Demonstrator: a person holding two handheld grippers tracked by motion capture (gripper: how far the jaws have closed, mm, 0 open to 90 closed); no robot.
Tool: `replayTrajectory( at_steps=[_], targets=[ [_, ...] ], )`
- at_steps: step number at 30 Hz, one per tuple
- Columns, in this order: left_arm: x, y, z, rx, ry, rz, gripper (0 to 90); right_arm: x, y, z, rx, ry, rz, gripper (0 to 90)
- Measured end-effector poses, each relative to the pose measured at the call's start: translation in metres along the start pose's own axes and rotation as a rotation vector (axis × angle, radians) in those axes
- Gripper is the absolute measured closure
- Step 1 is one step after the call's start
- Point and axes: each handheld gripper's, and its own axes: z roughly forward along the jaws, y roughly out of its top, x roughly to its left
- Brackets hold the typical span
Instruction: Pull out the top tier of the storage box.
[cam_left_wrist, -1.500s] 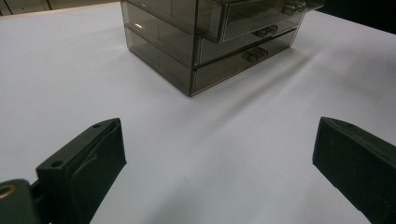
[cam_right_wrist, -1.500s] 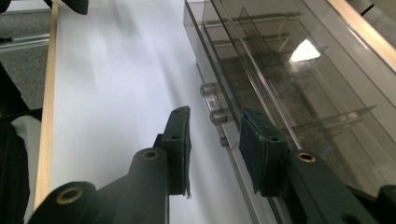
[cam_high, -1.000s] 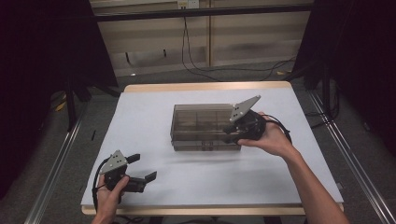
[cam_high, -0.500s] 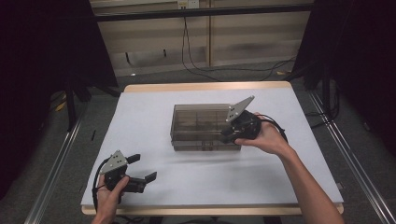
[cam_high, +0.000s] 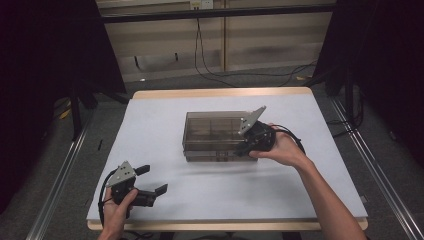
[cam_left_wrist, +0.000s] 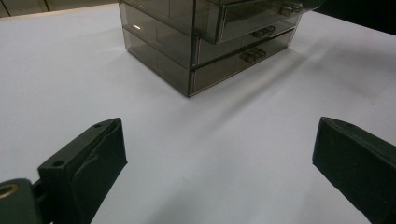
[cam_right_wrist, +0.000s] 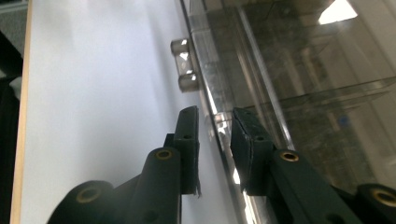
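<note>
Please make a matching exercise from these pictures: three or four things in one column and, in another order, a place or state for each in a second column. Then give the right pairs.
Things:
1. left gripper
2. right gripper
3. drawer box
4. table

Places or states:
A. stands near the middle of the white surface, smoky and see-through
B. jaws wide apart, near the front left corner
C. jaws close together at the front of the drawer box
D. covered in white, with a wooden edge

Right pairs: 1-B, 2-C, 3-A, 4-D
</note>
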Motion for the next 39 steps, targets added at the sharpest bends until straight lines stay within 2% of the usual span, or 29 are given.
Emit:
replayTrajectory(
  at_steps=[3, 14, 20, 39],
  targets=[
    [0.0000, -0.0001, -0.0001, 0.002, 0.000, -0.001, 2.7, 0.0001, -0.0008, 0.0041, 0.022, 0.013, -0.009, 74.0],
    [0.0000, -0.0002, 0.0003, 0.002, 0.002, -0.002, 2.6, 0.0004, -0.0020, 0.0072, 0.031, 0.036, -0.032, 77.3],
    [-0.0003, -0.0003, 0.0003, 0.001, 0.001, -0.005, 2.6, 0.0016, -0.0018, 0.0068, 0.037, 0.042, -0.046, 84.3],
    [0.0000, -0.0005, 0.0003, 0.001, 0.002, -0.005, 2.6, 0.0044, -0.0016, 0.0052, 0.063, 0.063, -0.081, 86.4]
  ],
)
